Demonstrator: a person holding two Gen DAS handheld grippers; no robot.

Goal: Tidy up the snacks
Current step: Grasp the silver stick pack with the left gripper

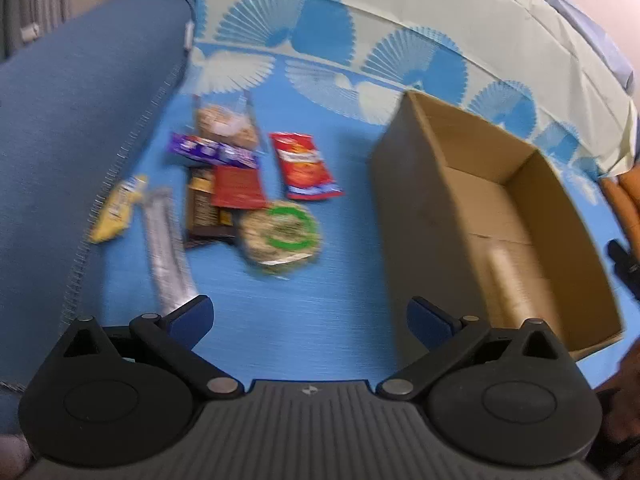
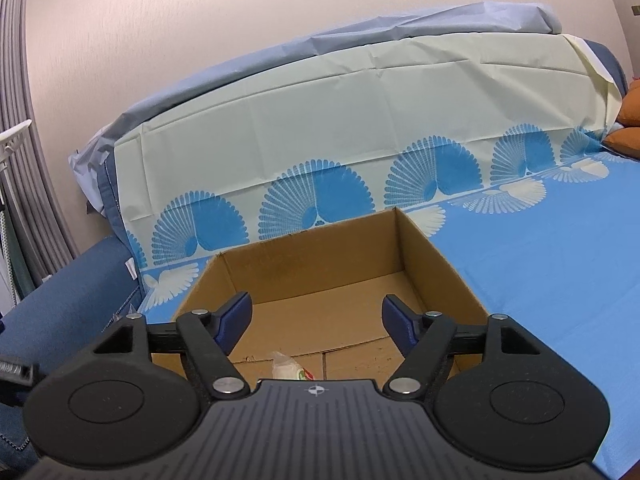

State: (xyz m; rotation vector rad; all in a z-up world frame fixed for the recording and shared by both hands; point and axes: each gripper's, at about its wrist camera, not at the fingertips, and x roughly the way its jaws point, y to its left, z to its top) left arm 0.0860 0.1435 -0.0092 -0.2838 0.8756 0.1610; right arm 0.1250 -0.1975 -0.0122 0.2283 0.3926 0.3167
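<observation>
The snacks lie in a loose cluster on the blue cloth (image 1: 304,320): a red chip bag (image 1: 305,166), a purple bar (image 1: 212,150), a round green-ringed pack (image 1: 282,234), a yellow packet (image 1: 116,210) and a silver stick pack (image 1: 166,248). The cardboard box (image 1: 412,216) stands to their right, apart from them, one wrapped item (image 2: 289,367) inside. The left tool (image 1: 310,316) hangs spread and empty above the cloth; the right tool (image 2: 316,316) is spread over the box.

A bare strip of blue cloth (image 1: 304,320) is left free between the snack pile (image 1: 240,184) and the cardboard box (image 1: 416,216). The box is open on top, with its floor mostly unoccupied; one small wrapped item (image 2: 286,368) is seen at the near wall.
</observation>
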